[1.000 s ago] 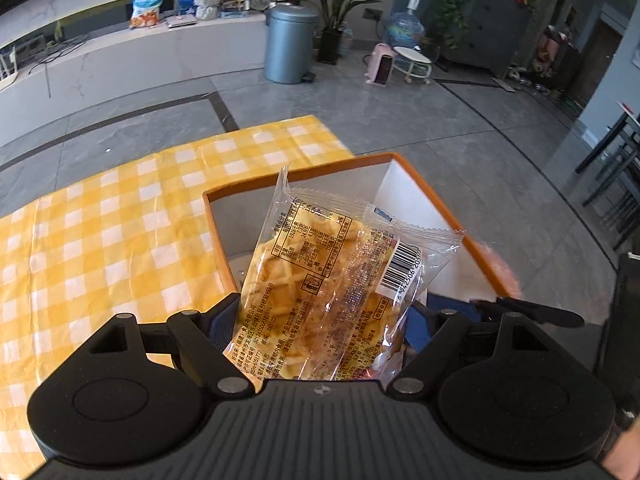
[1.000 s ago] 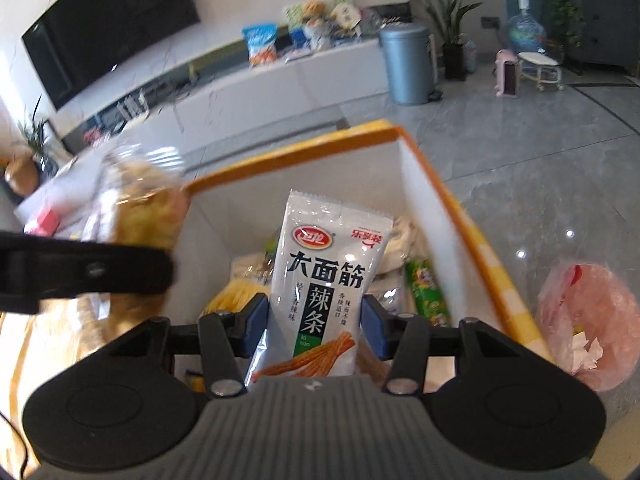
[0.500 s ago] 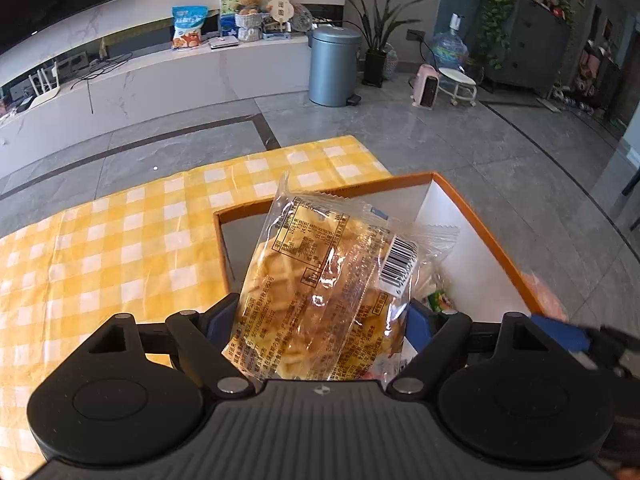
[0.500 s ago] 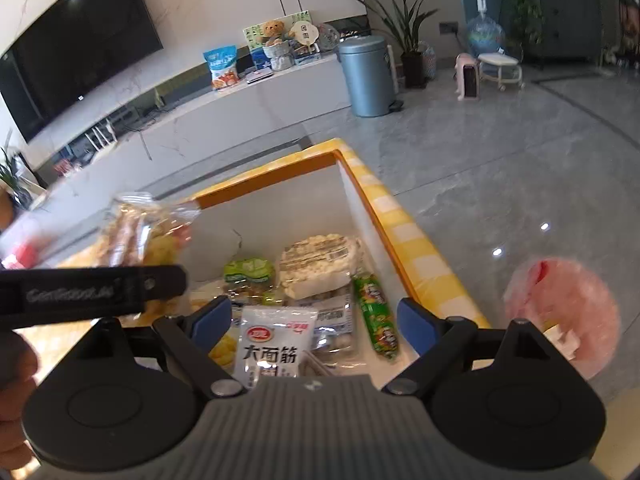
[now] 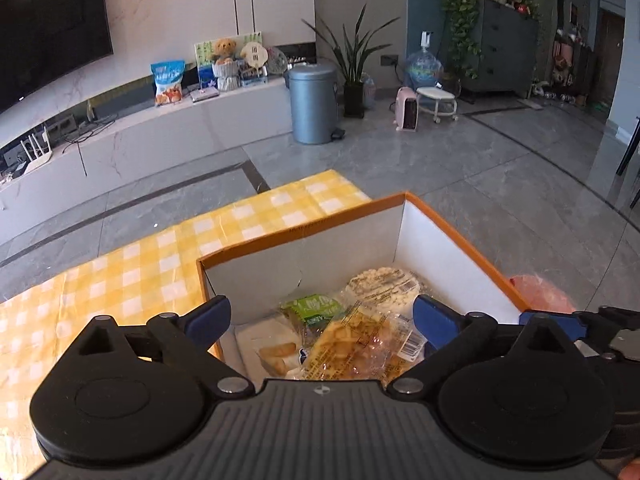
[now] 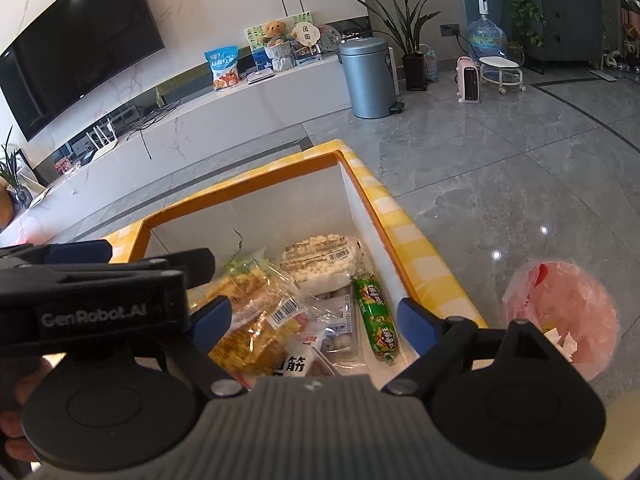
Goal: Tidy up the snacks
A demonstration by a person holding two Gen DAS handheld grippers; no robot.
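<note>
Here both tongs hang over the open box, each with its jaws spread wide and nothing between the pads. The left tongs [image 5: 322,320] have just been opening, and the waffle pack [image 5: 360,346] lies loose below them on the heap of snacks, free of either pad. The right tongs [image 6: 310,320] have likewise just been opening; the white strip packet [image 6: 296,364] lies flat in the near end of the box, partly hidden by the tongs' body.

Nearest in the right wrist view, the waffle pack [image 6: 256,320] leans against the near-left inner wall. Beside it lies a green sausage stick [image 6: 376,320], with a small clear packet between the two that cannot be identified. Farther in sit a green-labelled pack [image 5: 316,308] and a round rice cake [image 6: 320,262] against the far wall of the box [image 6: 240,190].

The box stands at the corner of a worktop covered with a yellow checked cloth [image 5: 160,264]. The visible cloth carries no loose snacks, which suggests that the sorting is far along; the rest of the worktop lies out of view, so what remains cannot be told. Beyond the worktop edge, a pink plastic bag [image 6: 560,312] rests on the floor, and a blue snack bag [image 6: 224,66] stands on the distant ledge.
</note>
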